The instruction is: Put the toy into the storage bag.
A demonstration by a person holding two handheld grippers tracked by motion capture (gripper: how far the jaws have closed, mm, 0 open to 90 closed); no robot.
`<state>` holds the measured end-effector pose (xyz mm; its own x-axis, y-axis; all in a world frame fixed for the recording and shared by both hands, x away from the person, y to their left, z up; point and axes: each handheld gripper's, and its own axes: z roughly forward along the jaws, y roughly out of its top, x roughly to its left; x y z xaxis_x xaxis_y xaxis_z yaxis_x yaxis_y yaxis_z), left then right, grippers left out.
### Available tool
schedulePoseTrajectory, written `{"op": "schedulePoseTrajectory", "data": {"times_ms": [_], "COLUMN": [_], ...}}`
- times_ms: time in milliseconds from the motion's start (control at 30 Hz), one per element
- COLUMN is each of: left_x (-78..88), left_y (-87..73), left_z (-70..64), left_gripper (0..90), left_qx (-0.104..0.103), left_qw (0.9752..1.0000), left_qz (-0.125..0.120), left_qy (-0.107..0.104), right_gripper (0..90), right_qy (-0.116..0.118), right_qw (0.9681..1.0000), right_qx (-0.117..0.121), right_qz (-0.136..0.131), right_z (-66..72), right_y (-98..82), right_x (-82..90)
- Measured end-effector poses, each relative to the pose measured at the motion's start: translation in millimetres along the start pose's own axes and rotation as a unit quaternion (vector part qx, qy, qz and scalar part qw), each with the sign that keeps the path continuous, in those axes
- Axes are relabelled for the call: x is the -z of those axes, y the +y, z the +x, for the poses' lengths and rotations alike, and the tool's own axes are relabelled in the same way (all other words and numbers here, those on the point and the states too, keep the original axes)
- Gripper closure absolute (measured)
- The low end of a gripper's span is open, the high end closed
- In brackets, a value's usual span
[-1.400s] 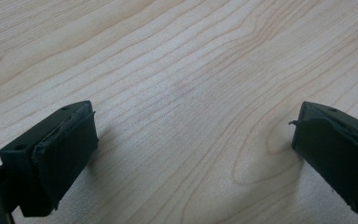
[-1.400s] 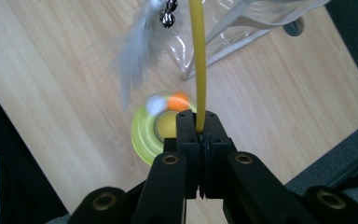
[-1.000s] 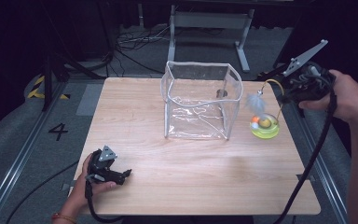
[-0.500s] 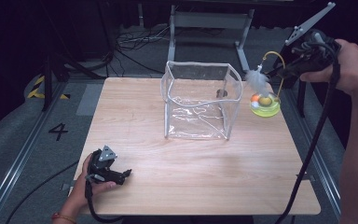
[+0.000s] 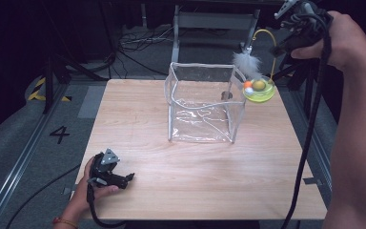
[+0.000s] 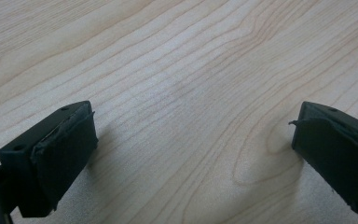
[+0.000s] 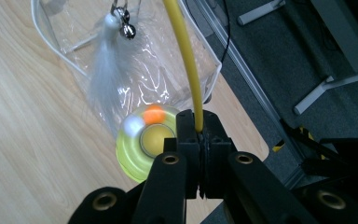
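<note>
While the left gripper (image 5: 108, 172) rests at the near left corner of the wooden worktop (image 5: 138, 119), its jaws spread wide with nothing but bare wood between them, the right gripper (image 5: 299, 21) hangs high over the far right edge. Its jaws are pressed together on the yellow wire (image 7: 185, 65) of a cat toy (image 5: 259, 89), which dangles in the air just beside the upper right corner of a clear plastic bag (image 5: 202, 102) standing open in the middle of the worktop. The toy's lime-green disc carries orange and white balls, and a white feather (image 7: 103, 74) with a small bell hangs from the wire.
</note>
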<state>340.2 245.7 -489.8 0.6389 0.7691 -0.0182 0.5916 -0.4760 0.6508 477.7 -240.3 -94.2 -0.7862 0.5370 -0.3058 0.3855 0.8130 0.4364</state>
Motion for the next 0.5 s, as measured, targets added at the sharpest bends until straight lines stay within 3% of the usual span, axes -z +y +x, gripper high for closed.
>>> {"op": "schedulePoseTrajectory", "data": {"times_ms": [500], "left_x": [0.0], "left_y": [0.0], "left_z": [0.0], "left_gripper": [0.2], "left_qx": [0.000], "left_qw": [1.0000], "left_qz": [0.000], "left_qy": [0.000], "right_gripper": [88.5], "right_qy": [0.020], "right_qw": [0.9995], "right_qx": [0.023], "right_qz": [-0.007], "right_z": [3.0], "right_y": [46.5], "right_x": [-26.8]}}
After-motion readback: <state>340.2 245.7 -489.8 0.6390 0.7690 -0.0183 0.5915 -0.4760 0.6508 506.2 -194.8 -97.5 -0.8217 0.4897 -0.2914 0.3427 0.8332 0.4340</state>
